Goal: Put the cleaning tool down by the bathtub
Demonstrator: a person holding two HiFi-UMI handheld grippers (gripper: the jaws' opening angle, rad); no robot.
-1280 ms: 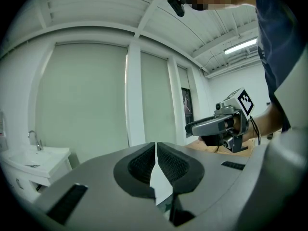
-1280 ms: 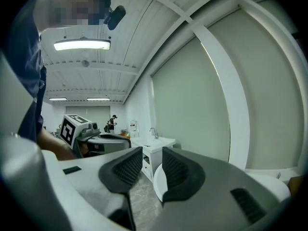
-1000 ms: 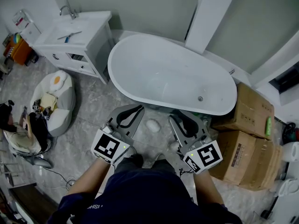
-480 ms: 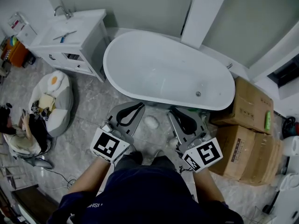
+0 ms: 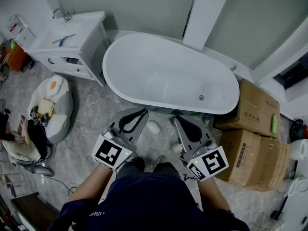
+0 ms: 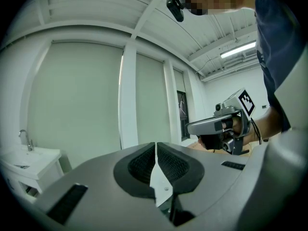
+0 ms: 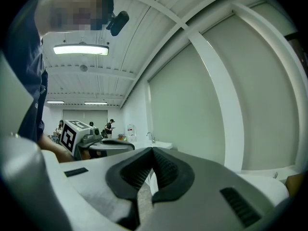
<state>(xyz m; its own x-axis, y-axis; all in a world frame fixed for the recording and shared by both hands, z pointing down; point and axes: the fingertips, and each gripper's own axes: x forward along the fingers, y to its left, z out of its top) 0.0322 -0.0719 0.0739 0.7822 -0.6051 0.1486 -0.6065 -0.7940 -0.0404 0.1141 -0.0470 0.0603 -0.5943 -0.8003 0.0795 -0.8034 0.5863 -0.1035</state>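
A white oval bathtub (image 5: 168, 76) fills the middle of the head view. On the grey floor just in front of it lies a small white rounded cleaning tool (image 5: 154, 127), between my two grippers and touched by neither. My left gripper (image 5: 144, 111) is to its left, with its jaws shut and nothing in them (image 6: 155, 144). To its right is my right gripper (image 5: 174, 119), also shut and empty (image 7: 152, 149). Both grippers point toward the tub's near wall. A second small white object (image 5: 176, 148) lies by the right gripper.
A white vanity with a sink (image 5: 72, 37) stands left of the tub. Cardboard boxes (image 5: 252, 129) are stacked at the right. A white cushion (image 5: 52, 102) and a seated person (image 5: 19, 146) are at the far left. A white pillar (image 5: 211, 13) rises behind the tub.
The head view has drifted, so the tub and vanity sit slightly further left and higher. The right gripper's jaws have drawn together. Both grippers have stayed close to where they were.
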